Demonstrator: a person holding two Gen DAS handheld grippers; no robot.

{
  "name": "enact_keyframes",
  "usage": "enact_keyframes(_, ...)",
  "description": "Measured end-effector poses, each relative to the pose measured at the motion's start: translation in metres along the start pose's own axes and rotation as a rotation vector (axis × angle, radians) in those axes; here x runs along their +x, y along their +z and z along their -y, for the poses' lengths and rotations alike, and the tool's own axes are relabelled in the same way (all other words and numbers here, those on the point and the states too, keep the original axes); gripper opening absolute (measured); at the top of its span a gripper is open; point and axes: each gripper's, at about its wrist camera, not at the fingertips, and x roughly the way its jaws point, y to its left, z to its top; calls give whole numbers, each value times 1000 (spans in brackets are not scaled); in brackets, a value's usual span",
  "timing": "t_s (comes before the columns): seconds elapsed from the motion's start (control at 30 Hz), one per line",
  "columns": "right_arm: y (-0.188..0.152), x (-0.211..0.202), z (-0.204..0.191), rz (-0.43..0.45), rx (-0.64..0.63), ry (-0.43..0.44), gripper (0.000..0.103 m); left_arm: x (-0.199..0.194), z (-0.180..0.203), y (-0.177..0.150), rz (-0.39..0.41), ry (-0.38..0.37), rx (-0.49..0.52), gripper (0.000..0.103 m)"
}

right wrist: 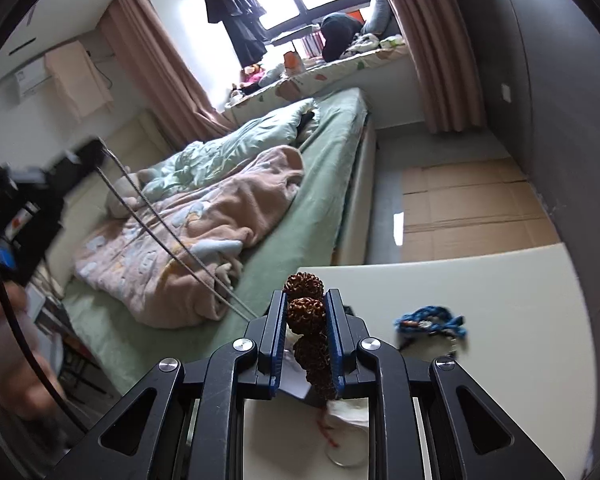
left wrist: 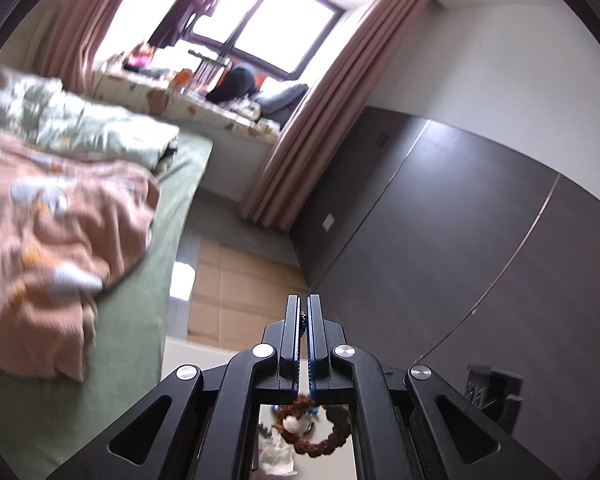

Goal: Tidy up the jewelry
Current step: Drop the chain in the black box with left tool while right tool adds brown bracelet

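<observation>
My right gripper [right wrist: 305, 300] is shut on a bracelet of large brown knobbly beads [right wrist: 305, 312], held above the white table [right wrist: 500, 320]; a red cord [right wrist: 327, 432] hangs from it. A blue beaded piece [right wrist: 430, 320] lies on the table to the right of it. My left gripper [left wrist: 304, 304] is raised and shut on a thin string of small dark beads [left wrist: 302, 320], seen between the pads. In the right wrist view the left gripper [right wrist: 96, 156] is at the far left, blurred, with the dark bead strand [right wrist: 172, 240] hanging from it. The brown bracelet [left wrist: 312, 432] also shows in the left wrist view.
A bed with a green sheet [right wrist: 312, 208] and a pink blanket [right wrist: 204, 232] lies beyond the table. Flattened cardboard [right wrist: 472, 208] covers the floor by a dark wardrobe [left wrist: 460, 240]. White paper [left wrist: 276, 456] lies on the table below the left gripper.
</observation>
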Motion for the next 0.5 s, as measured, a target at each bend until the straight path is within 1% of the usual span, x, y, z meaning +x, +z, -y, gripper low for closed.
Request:
enact_keyframes(0.03, -2, 4, 1, -1, 2, 4, 20, 5, -5, -4, -12, -2, -8, 2)
enact_keyframes(0.1, -5, 12, 6, -5, 13, 9, 20, 18, -16, -16, -70, 17, -40, 2)
enact_keyframes(0.17, -7, 21, 10, -20, 35, 10, 20, 31, -29, -28, -132, 42, -67, 4)
enact_keyframes(0.2, -8, 24, 11, -22, 40, 12, 20, 36, -34, -32, -160, 54, -79, 8)
enact_keyframes(0.23, -8, 26, 11, -23, 42, 13, 20, 42, -41, -37, -202, 65, -96, 17)
enact_keyframes(0.27, -9, 27, 11, -23, 42, 13, 20, 46, -45, -41, -223, 71, -107, 23)
enact_keyframes(0.3, -9, 29, 10, -23, 42, 13, 20, 48, -50, -43, -240, 77, -125, 32)
enact_keyframes(0.33, -10, 30, 9, -21, 40, 15, 20, 46, -53, -43, -235, 83, -135, 40)
enact_keyframes(0.37, -10, 32, 8, -17, 36, 17, 20, 43, -55, -43, -219, 92, -135, 46)
enact_keyframes(0.4, -10, 33, 5, -12, 29, 16, 20, 39, -56, -41, -202, 104, -133, 60)
enact_keyframes(0.43, -10, 34, 2, -7, 23, 15, 20, 35, -57, -40, -182, 121, -130, 72)
enact_keyframes(0.5, -9, 36, -2, 1, 13, 9, 20, 27, -60, -38, -145, 148, -131, 81)
